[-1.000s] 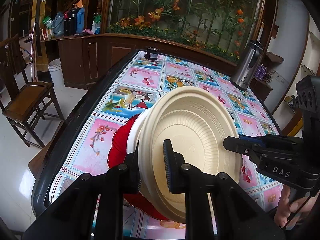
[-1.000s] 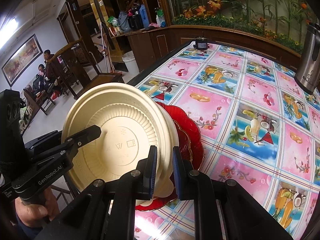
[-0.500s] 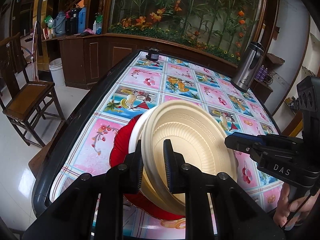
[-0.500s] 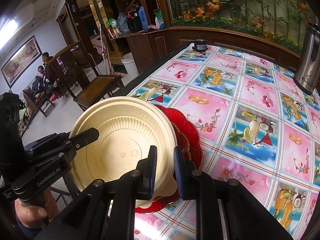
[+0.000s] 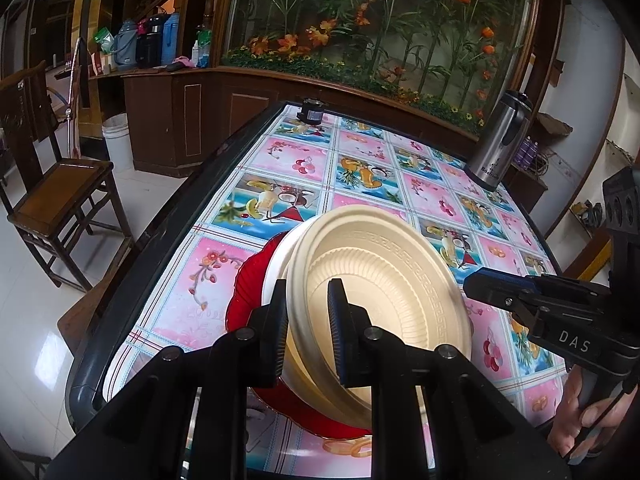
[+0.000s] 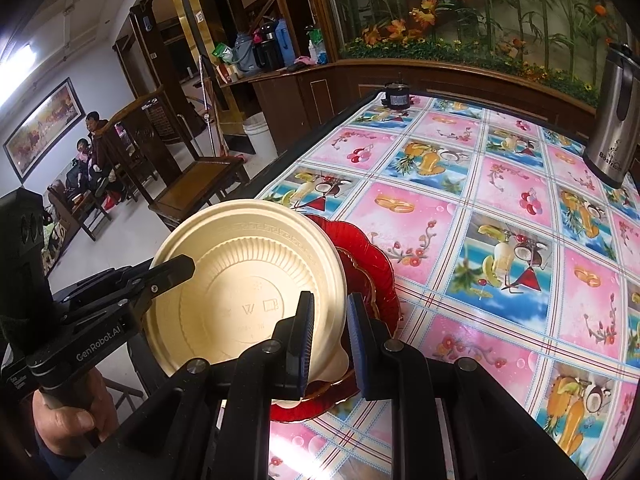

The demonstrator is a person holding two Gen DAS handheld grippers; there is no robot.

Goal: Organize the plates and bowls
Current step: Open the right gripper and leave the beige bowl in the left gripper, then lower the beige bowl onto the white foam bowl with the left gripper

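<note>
Table (image 5: 280, 168), fruit-print cloth, dark raised edge. Steel flask (image 5: 500, 140) upright at far right edge; small black item (image 5: 311, 112) at far end. Wooden chair (image 5: 52, 192) on floor left of table, apart from it.

Red plate (image 5: 244, 292) flat on cloth near left edge. Cream bowls (image 5: 380, 292) tilted on edge above red plate, open side toward left wrist camera, base toward right wrist camera (image 6: 240, 300). At least two rims visible, nested; exact count cannot be told. Contact between lower rim and red plate (image 6: 368, 256) hidden by grippers.

Left gripper (image 5: 308, 332): clamped on near rim of bowls, one pad inside, one outside. Right gripper (image 6: 328, 336): nearly together, straddling rim on opposite side; pad contact with rim unclear in right wrist view. In left wrist view, right gripper tip (image 5: 480, 284) just beside far rim. Hand (image 5: 584, 412) on right gripper handle.
</note>
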